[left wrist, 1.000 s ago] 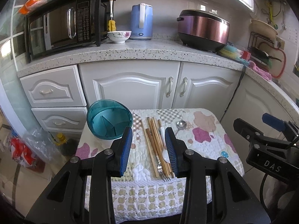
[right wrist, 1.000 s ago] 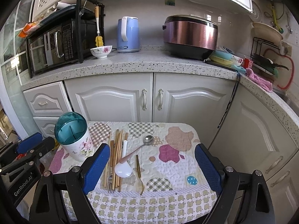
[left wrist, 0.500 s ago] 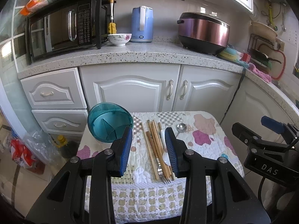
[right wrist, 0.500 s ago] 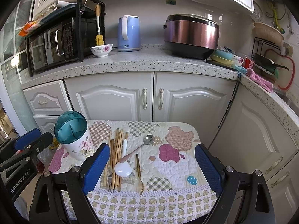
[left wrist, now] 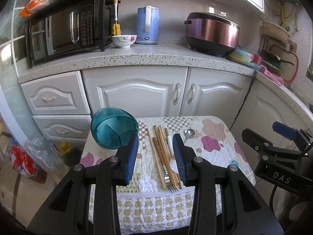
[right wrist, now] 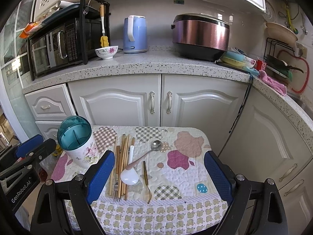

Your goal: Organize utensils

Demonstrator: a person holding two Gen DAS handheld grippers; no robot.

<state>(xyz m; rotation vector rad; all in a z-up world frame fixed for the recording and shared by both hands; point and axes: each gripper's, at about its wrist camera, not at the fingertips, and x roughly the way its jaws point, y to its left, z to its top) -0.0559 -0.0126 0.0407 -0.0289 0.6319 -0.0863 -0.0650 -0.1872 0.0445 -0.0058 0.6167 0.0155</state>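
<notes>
Utensils are lying in a loose row on the quilted cloth (right wrist: 187, 168) w/ nothing gripped. Chopsticks (right wrist: 123, 156) are sitting furthest left, running near-to-far, w/ a silver fork (right wrist: 117, 192) tucked among them, tines at the near edge. White spoon (right wrist: 129, 173) is lying just right of them, its bowl toward the near side; metal spoon (right wrist: 145, 154) is crossing diagonally, bowl at the far right, its handle end touching the white one. Gold fork (right wrist: 146, 180) is resting right of that, a bit apart.

Teal-rimmed holder (right wrist: 78, 143) is standing upright at the far-left corner, compartments showing no contents.

Left gripper (left wrist: 155, 156) is hovering above the near end of the chopsticks, fingers partly spread, holding nothing. Right gripper (right wrist: 158, 176) is hanging wide apart over the near half of the cloth, the spoons & gold fork showing btwn its pads (right wrist: 99, 176).
</notes>
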